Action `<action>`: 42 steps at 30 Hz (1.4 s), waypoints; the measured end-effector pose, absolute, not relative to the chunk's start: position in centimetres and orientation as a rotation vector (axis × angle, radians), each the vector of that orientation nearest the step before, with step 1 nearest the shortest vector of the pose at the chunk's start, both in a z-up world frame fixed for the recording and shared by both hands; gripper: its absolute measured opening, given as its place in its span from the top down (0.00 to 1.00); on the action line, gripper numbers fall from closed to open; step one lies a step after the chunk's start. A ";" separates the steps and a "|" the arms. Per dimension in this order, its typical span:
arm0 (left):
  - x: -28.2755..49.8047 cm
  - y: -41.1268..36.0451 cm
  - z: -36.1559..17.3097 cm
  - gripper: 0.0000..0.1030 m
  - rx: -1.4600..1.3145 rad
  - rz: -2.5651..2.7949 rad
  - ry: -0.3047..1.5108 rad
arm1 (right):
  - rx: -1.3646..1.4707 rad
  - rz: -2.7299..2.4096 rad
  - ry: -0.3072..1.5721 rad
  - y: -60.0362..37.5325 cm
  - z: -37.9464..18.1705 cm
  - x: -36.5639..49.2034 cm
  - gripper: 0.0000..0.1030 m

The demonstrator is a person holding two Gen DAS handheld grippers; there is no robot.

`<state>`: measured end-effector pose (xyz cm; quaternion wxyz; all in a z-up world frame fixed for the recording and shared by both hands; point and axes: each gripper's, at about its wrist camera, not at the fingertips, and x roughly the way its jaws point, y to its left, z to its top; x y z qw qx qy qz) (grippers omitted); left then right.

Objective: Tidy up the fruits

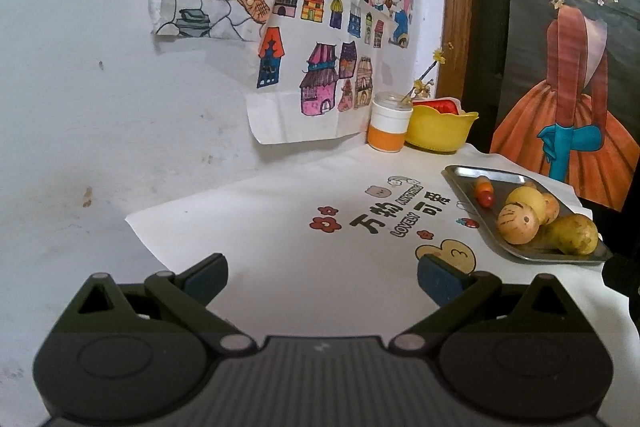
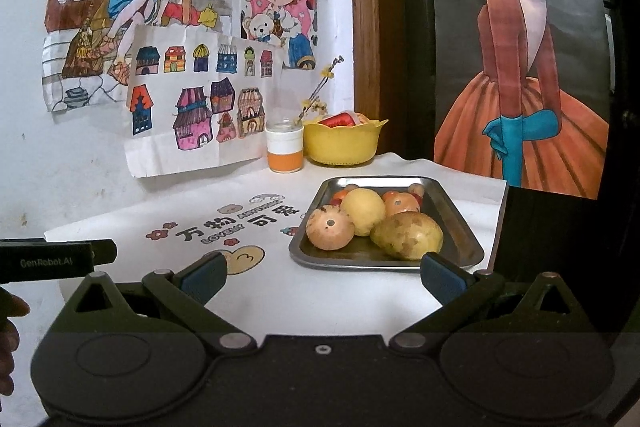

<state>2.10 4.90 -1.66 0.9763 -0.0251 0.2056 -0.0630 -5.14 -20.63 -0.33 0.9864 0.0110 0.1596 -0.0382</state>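
Your left hand-held gripper (image 1: pixel 322 281) is spread wide and holds nothing, hovering over the white printed cloth (image 1: pixel 280 227) that covers the worktop. Your right hand-held gripper (image 2: pixel 322 279) is spread just as wide, also holding nothing, with its fingers just short of the near rim of the one metal tray (image 2: pixel 460 227).

The fruits all lie in that tray, toward the right side of the worktop. In front you have one brownish pear (image 2: pixel 406 235), one round tan fruit with a hole in its end (image 2: pixel 330 229), and one yellow round fruit (image 2: pixel 362 211) behind them, the three touching. Behind those sits one orange-pink fruit (image 2: pixel 400 203), plus a few small red and pale pieces you cannot count for sure.

At the back by the wall stand one yellow bowl (image 2: pixel 340 145) and one white-and-orange jar (image 2: pixel 285 151), side by side.
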 end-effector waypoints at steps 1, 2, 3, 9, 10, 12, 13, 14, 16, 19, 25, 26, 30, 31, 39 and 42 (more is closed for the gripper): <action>2.1 4.9 -1.7 0.00 -0.051 -0.129 0.415 | 0.024 -0.076 0.323 -20.6 -0.4 -5.2 0.01; 2.0 4.9 -1.7 0.00 -0.052 -0.130 0.414 | 0.025 -0.074 0.324 -20.5 -0.5 -5.3 0.01; 2.0 5.0 -1.7 0.00 -0.052 -0.132 0.413 | 0.025 -0.071 0.327 -20.4 -0.5 -5.3 0.01; 1.6 5.1 -2.1 0.00 -0.046 -0.137 0.418 | 0.026 -0.064 0.338 -20.2 -0.8 -5.2 0.01; 1.7 5.0 -2.1 0.00 -0.046 -0.138 0.420 | 0.027 -0.065 0.339 -20.3 -0.8 -5.2 0.01; 1.6 5.1 -2.2 0.00 -0.049 -0.138 0.422 | 0.026 -0.064 0.340 -20.2 -0.8 -5.2 0.01; 1.6 5.1 -2.2 0.00 -0.049 -0.138 0.422 | 0.025 -0.063 0.341 -20.3 -0.8 -5.2 0.01; 1.6 5.1 -2.2 0.00 -0.050 -0.138 0.422 | 0.025 -0.063 0.341 -20.3 -0.9 -5.1 0.01; 1.6 5.1 -2.2 0.00 -0.049 -0.138 0.422 | 0.024 -0.062 0.341 -20.2 -0.9 -5.1 0.01; 1.6 5.1 -2.3 0.00 -0.049 -0.138 0.423 | 0.023 -0.060 0.342 -20.2 -1.0 -5.1 0.01; 1.6 5.1 -2.3 0.00 -0.050 -0.136 0.422 | 0.019 -0.055 0.342 -20.0 -1.1 -5.0 0.01; 1.6 5.2 -2.3 0.00 -0.051 -0.136 0.421 | 0.019 -0.054 0.343 -20.0 -1.1 -4.9 0.01; 1.7 5.4 -2.2 0.00 -0.055 -0.134 0.421 | 0.020 -0.056 0.343 -19.9 -1.1 -5.0 0.01; 1.7 5.5 -2.2 0.00 -0.057 -0.134 0.420 | 0.019 -0.055 0.343 -20.0 -1.0 -5.0 0.01; 1.7 5.7 -2.2 0.00 -0.060 -0.134 0.420 | 0.018 -0.055 0.344 -19.8 -1.0 -4.9 0.01; 1.7 5.7 -2.2 0.00 -0.060 -0.134 0.421 | 0.018 -0.055 0.345 -19.8 -1.1 -4.9 0.01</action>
